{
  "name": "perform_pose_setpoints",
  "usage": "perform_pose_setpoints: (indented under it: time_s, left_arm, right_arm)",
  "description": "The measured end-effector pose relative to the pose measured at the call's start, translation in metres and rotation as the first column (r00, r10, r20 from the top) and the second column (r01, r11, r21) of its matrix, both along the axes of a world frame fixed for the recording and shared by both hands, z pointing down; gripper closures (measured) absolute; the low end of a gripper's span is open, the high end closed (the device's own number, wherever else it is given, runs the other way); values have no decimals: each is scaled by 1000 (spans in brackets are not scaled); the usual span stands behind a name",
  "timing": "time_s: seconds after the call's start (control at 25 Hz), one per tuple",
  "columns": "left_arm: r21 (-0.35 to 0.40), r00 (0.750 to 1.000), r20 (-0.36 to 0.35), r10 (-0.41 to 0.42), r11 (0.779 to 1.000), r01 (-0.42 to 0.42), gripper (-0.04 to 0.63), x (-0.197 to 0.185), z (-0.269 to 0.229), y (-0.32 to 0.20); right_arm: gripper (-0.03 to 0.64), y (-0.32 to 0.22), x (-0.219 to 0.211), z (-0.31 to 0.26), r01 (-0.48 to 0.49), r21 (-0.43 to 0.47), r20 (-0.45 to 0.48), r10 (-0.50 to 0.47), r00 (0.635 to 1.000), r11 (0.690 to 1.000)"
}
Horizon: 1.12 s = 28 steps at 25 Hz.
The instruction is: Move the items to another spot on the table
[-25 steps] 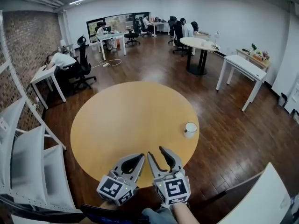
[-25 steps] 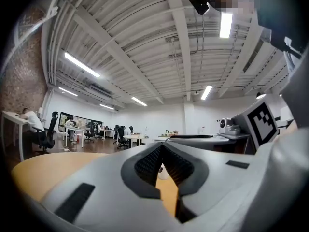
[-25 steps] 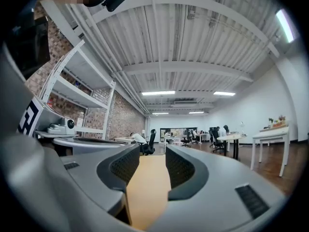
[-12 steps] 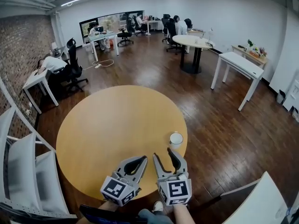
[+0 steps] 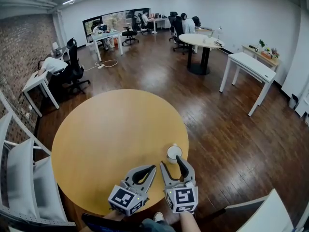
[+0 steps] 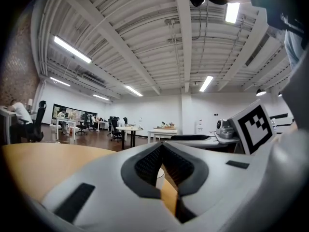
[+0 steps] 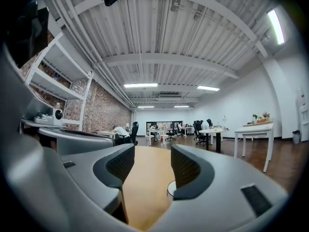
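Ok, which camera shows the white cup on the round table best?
The head view: the whole cup shows, near the edge of the table. Each gripper view catches only a sliver of it past the jaws.

No word, number, brand or sign is legible anywhere; the square markers [image 5: 126,200] carry only black-and-white patterns, no letters.

Cup [image 5: 174,152] on round table [image 5: 106,139], near its right front edge; shelf unit [image 5: 19,178] left of the table; desks [image 5: 41,81] and office chairs [image 5: 72,71] behind it, second round table [image 5: 203,41] and long table [image 5: 251,66] back right
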State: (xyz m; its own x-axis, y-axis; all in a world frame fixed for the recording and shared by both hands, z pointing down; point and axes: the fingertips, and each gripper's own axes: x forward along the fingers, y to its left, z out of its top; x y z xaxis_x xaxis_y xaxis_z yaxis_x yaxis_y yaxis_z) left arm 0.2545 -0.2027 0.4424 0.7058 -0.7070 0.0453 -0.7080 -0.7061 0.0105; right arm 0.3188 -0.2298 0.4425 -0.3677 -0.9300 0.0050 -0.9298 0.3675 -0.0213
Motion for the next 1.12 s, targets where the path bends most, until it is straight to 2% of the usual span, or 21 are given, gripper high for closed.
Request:
perform_pose_setpoints:
  time_s: [0.08,0.2,0.48,0.6,0.72,0.88,1.12]
  left_arm:
    - [-15,1000,5,-21,1000,21,591,-1,7,-10]
    - [-45,999,7,-46,998,46,591,-1,19,-22]
    - [-84,998,41,-54,995,57,591,9,45,-40]
    - [-107,997,38,-65,992,69,591,8,55,-53]
    - [-120,997,40,-68,990,73,590,10,62,-63]
    - [-134,996,51,-70,988,77,591,9,70,-73]
    - [-133,993,74,-87,986,96,591,0,75,-81]
  right_arm:
    - [366,-11,5,13,8,-22,-8,-8,1000,1000]
    - [283,-27,10,40,17,-67,-35,-20,999,998]
    - [277,-60,15,84,29,-143,-66,-38,997,989]
    - [238,-76,19,103,29,-147,-98,-44,994,989]
    - [199,-89,25,126,24,-193,-86,-41,995,981]
    - [179,-102,22,153,34,-239,-78,-54,996,971]
    - [179,-116,15,179,36,-267,-106,-67,992,963]
